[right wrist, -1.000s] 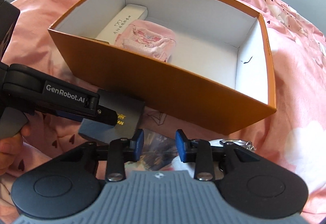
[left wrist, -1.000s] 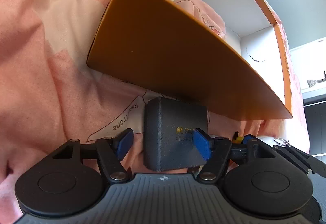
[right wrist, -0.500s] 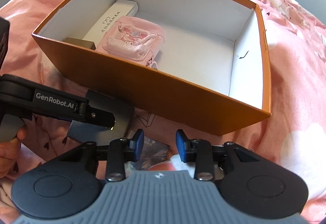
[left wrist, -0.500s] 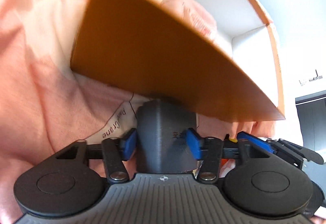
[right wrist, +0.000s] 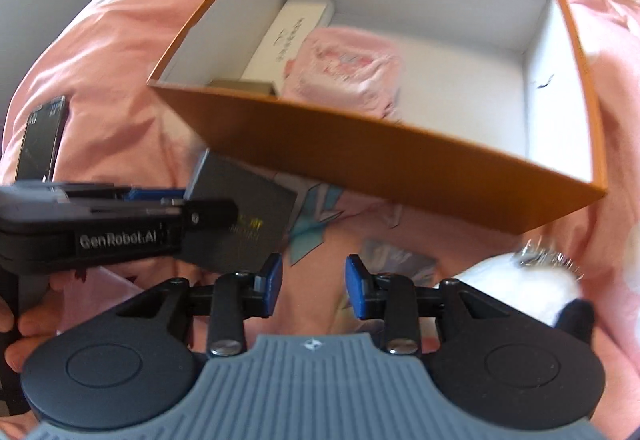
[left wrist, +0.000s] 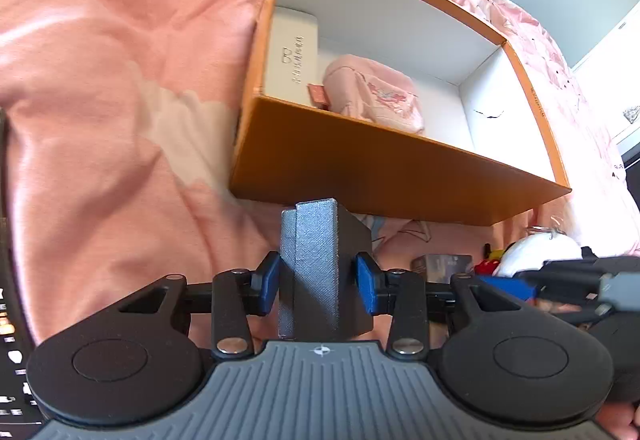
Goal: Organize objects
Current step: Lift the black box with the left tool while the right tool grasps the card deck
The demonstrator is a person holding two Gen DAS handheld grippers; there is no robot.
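Note:
My left gripper (left wrist: 318, 282) is shut on a dark grey textured box (left wrist: 316, 272) and holds it on edge above the pink bedding, just in front of the orange box's near wall (left wrist: 384, 176). In the right wrist view the left gripper (right wrist: 188, 210) carries the same grey box (right wrist: 244, 216) at the left. The orange box (right wrist: 384, 156) holds a white case (right wrist: 292, 36), a pink pouch (right wrist: 344, 68) and a small tan box (right wrist: 240, 85). My right gripper (right wrist: 313, 290) is open and empty above the bedding.
A phone (right wrist: 40, 138) lies on the pink bedding at the far left. A white fluffy keychain (right wrist: 528, 292) and a small printed card pack (right wrist: 396, 260) lie in front of the orange box. Red and yellow small items (left wrist: 490, 260) sit near the keychain.
My left gripper closed on the grey box and lifted it off the bedding, turning it on edge. My right gripper rose, so the view now looks more down into the orange box.

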